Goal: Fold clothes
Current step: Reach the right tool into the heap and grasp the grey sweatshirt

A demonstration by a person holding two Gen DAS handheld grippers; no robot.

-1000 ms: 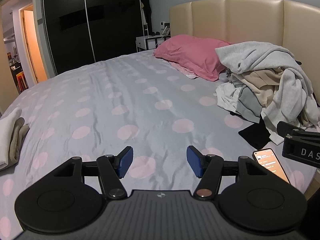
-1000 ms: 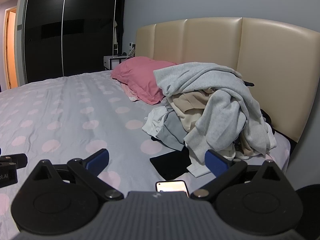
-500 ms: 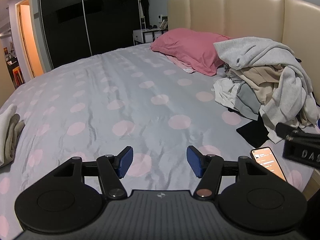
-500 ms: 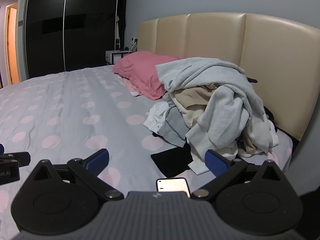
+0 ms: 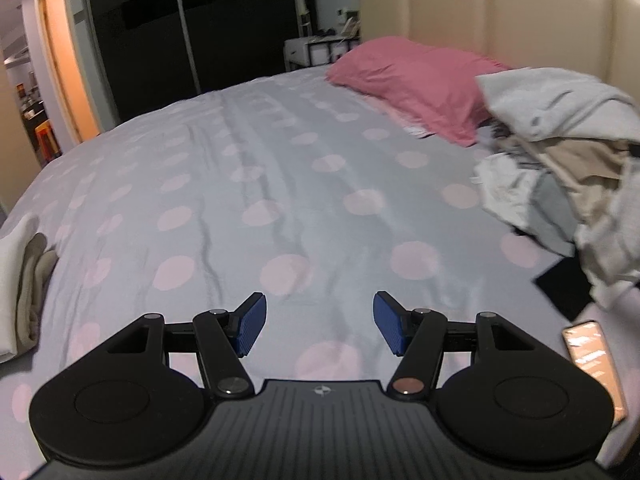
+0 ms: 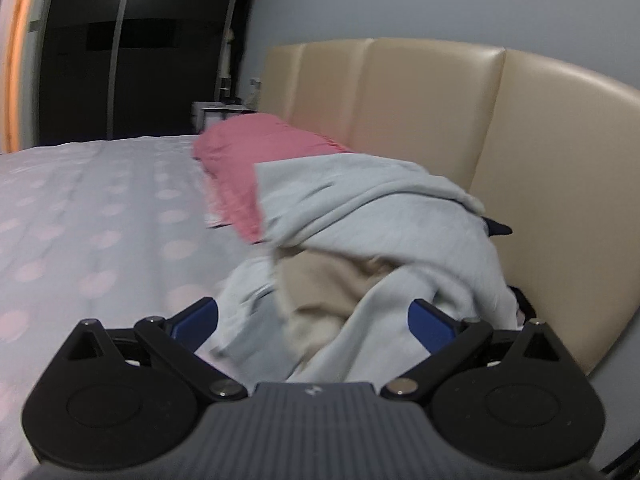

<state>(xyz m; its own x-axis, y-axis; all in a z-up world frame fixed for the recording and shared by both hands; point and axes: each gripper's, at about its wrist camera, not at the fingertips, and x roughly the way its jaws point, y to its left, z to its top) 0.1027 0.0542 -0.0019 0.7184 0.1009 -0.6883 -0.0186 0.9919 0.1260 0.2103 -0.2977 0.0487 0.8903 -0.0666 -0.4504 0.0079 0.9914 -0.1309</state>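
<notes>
A pile of unfolded clothes (image 6: 372, 240) lies by the headboard, with a grey sweatshirt on top and beige and white garments under it. It also shows at the right of the left wrist view (image 5: 560, 152). My right gripper (image 6: 316, 320) is open and empty, close in front of the pile, its jaws wide to either side of the hanging grey fabric. My left gripper (image 5: 318, 328) is open and empty, low over the spotted bedsheet (image 5: 240, 184). Folded light clothes (image 5: 20, 280) lie at the left edge of the bed.
A pink pillow (image 5: 416, 80) lies against the beige headboard (image 6: 420, 112). A lit phone (image 5: 592, 360) and a black cloth (image 5: 564, 288) lie on the bed near the pile. Dark wardrobe doors and a lit doorway stand beyond the bed.
My right gripper has moved forward, close up to the clothes pile, and the phone has dropped out of its view. My left gripper has shifted a little forward and left.
</notes>
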